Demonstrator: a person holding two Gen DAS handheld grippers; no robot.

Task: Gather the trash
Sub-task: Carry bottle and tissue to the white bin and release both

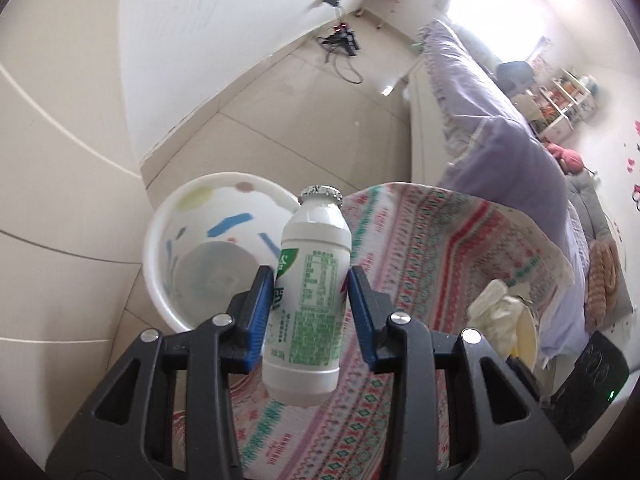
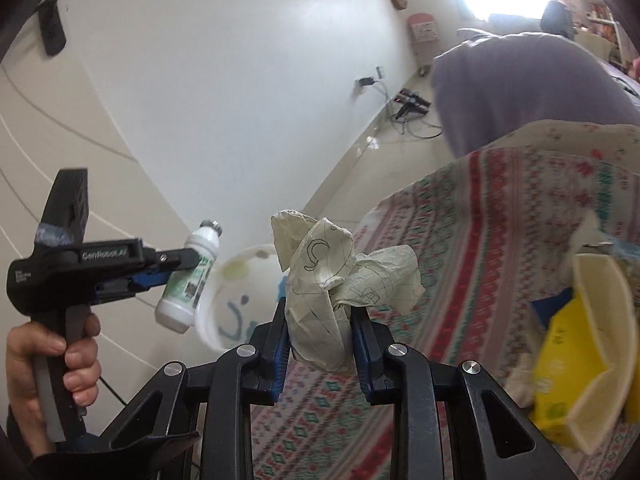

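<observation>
Beside the bed, left hand-held gripper (image 1: 308,300): clamped on bottle (image 1: 310,292), held above bin (image 1: 160,280).
Right hand-held gripper (image 2: 319,332): pinching paper wad (image 2: 332,280) over patterned cloth (image 2: 460,240).
Risk: releasing short of bin drops trash onto floor (image 1: 288,120).

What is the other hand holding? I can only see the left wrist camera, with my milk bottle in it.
Observer: The right gripper is shut on a crumpled paper wad with pen doodles.
Operator: Is my bottle near the bin?
Observer: From the right side, your bottle hangs tilted beside the white bin, not clearly over its opening.
Operator: Any more trash?
Observer: A yellow box sits in a cream holder on the patterned cloth.
</observation>
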